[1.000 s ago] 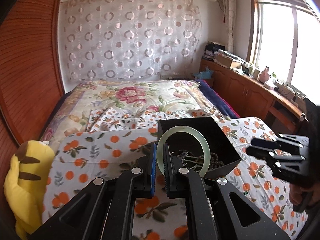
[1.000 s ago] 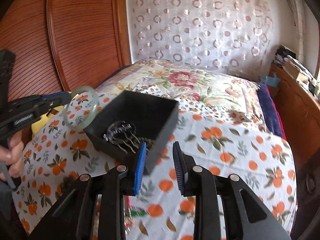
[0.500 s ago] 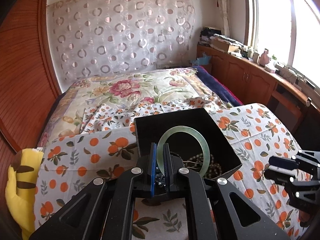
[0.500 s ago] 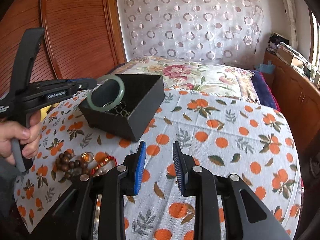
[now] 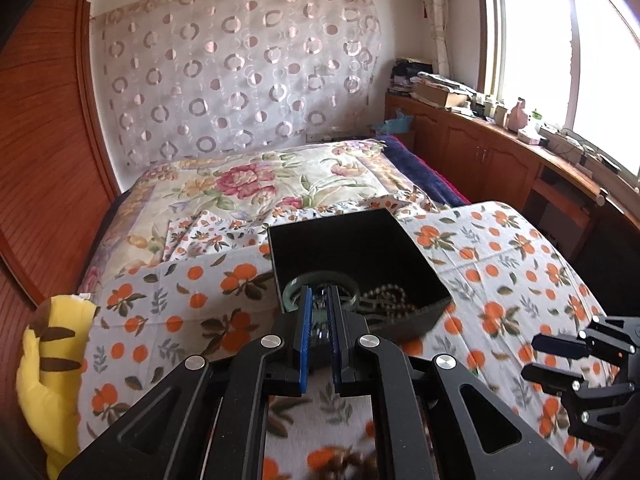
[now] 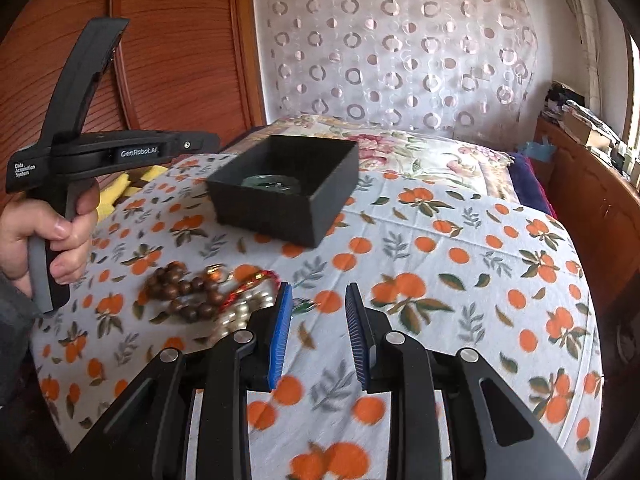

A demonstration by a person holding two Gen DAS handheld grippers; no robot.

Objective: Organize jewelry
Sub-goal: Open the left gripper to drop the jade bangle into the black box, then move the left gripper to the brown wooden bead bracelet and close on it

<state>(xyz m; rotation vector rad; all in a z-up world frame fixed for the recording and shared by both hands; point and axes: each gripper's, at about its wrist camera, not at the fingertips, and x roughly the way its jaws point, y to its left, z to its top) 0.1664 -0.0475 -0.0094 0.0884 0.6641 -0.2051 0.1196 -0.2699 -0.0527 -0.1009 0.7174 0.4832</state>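
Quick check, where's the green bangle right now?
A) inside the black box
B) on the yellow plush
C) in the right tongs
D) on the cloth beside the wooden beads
A: the green bangle lies inside the black box, and the right tongs are empty over the cloth.

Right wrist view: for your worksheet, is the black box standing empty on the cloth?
No. A green bangle lies inside the black box, visible over its near wall.
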